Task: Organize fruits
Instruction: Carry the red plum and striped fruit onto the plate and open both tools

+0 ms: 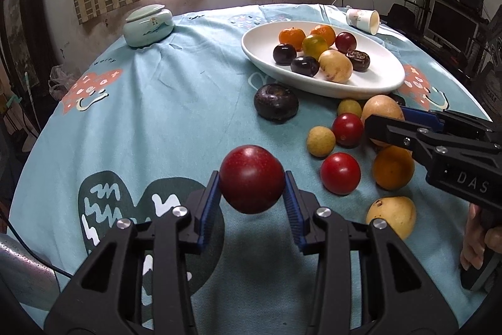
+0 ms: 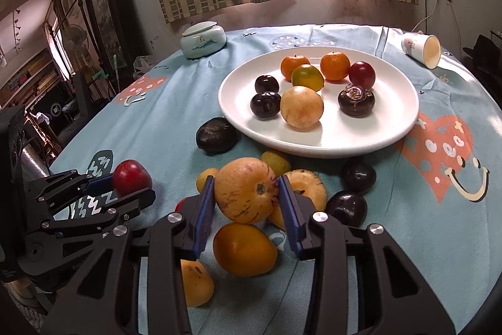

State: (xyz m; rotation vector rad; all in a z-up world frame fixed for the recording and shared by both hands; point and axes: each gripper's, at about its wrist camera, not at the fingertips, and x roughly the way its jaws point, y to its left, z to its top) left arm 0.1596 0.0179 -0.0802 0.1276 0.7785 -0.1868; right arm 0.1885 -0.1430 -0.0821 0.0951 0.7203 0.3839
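Observation:
My left gripper (image 1: 252, 193) is shut on a dark red plum (image 1: 252, 179) and holds it above the tablecloth; it also shows in the right wrist view (image 2: 132, 178). My right gripper (image 2: 246, 193) is shut on a yellow streaked melon-like fruit (image 2: 246, 190), seen in the left wrist view (image 1: 381, 107) too. A white oval plate (image 2: 386, 127) at the back right holds several fruits: oranges, dark plums, a yellow fruit, a red plum. Loose fruits lie in front of the plate, among them an orange (image 2: 244, 249), dark plums (image 2: 346, 207) and red tomatoes (image 1: 340, 172).
A pale green lidded jar (image 1: 148, 25) stands at the back left of the table. A paper cup (image 2: 422, 49) lies on its side at the back right. A dark round fruit (image 1: 275, 103) sits just in front of the plate's left end. Curtains and a window are behind.

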